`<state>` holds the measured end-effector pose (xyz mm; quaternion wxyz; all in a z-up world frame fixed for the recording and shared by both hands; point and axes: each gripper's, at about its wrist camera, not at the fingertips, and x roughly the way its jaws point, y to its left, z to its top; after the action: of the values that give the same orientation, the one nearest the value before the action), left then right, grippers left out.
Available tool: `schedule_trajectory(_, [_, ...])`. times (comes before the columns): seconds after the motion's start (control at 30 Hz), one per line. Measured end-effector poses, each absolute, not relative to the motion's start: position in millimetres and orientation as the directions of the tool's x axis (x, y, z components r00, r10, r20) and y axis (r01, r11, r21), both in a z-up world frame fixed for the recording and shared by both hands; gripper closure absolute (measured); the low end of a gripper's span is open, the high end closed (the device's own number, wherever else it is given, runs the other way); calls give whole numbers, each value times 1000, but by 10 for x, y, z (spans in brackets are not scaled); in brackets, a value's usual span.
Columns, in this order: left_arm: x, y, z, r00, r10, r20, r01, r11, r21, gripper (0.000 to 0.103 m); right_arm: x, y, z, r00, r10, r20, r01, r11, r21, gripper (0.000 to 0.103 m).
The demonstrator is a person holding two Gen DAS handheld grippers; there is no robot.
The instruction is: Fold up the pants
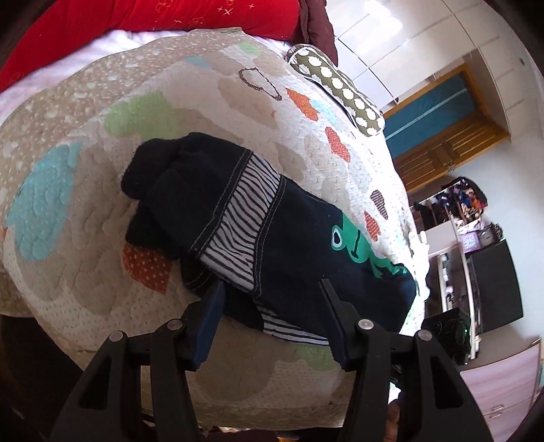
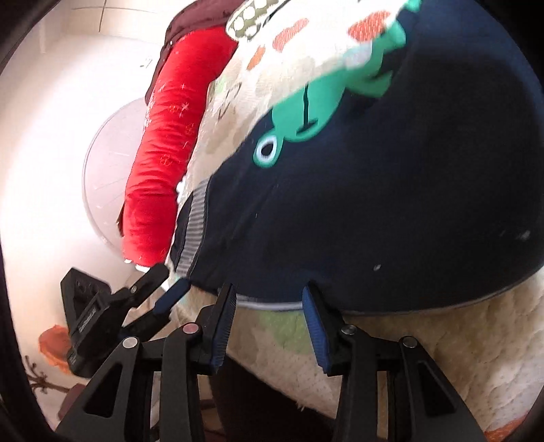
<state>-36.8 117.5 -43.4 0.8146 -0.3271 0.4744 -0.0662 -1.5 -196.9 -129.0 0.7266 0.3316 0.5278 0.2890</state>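
Observation:
Dark navy pants (image 1: 292, 234) with striped white bands and a green frog patch (image 1: 360, 244) lie bunched on a quilted bedspread (image 1: 85, 190). My left gripper (image 1: 272, 287) is open, its jaws straddling the near edge of the pants by a striped cuff. In the right wrist view the pants (image 2: 391, 190) fill the upper right, with the frog patch (image 2: 319, 108) on top. My right gripper (image 2: 268, 289) is open, its fingertips at the pants' near hem. The left gripper (image 2: 163, 282) shows at the lower left of that view.
A red bolster (image 1: 136, 23) lies along the far side of the bed, also in the right wrist view (image 2: 163, 156). A green dotted cushion (image 1: 343, 91) lies at the far right of the bedspread. A wardrobe and cluttered shelves (image 1: 465, 210) stand beyond the bed's right edge.

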Motion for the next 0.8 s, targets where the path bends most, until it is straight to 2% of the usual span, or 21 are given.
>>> schedule_trajectory(0.03, [-364,1183,-435,541,-424,-727,-204,772,-602,49,-11,-1983,-1242,304,741,-599,-81,646,759,68])
schedule_trajectory(0.17, [-305,1111,-490,510,-476,-717,-197,746,-636,49,37,-1986,-1149,347,681,-645,-107,712,694,69])
schedule_trajectory(0.5, [-87,1000,-748,450,-502,-739,-228,735,-639,49,44,-2050,-1223,336,720,-608,-80,665,743,71])
schedule_trajectory(0.53, [-51,989,-773,445,-506,-739,-231,732,-641,52,36,-2061,-1228,334,722,-606,-80,662,745,71])
schedule_trajectory(0.6, [1,963,-811,431,-503,-749,-245,734,-633,77,14,-2079,-1227,333,726,-601,-84,658,748,71])
schedule_trajectory(0.63, [18,946,-825,416,-503,-758,-250,738,-627,97,8,-2089,-1224,332,730,-598,-86,655,751,71])
schedule_trajectory(0.73, [-15,932,-784,427,-488,-762,-248,747,-617,100,-28,-2123,-1183,349,733,-584,-87,645,759,66])
schedule_trajectory(0.8, [-39,922,-723,441,-476,-760,-243,752,-612,100,-35,-2114,-1117,367,754,-544,-113,617,779,49])
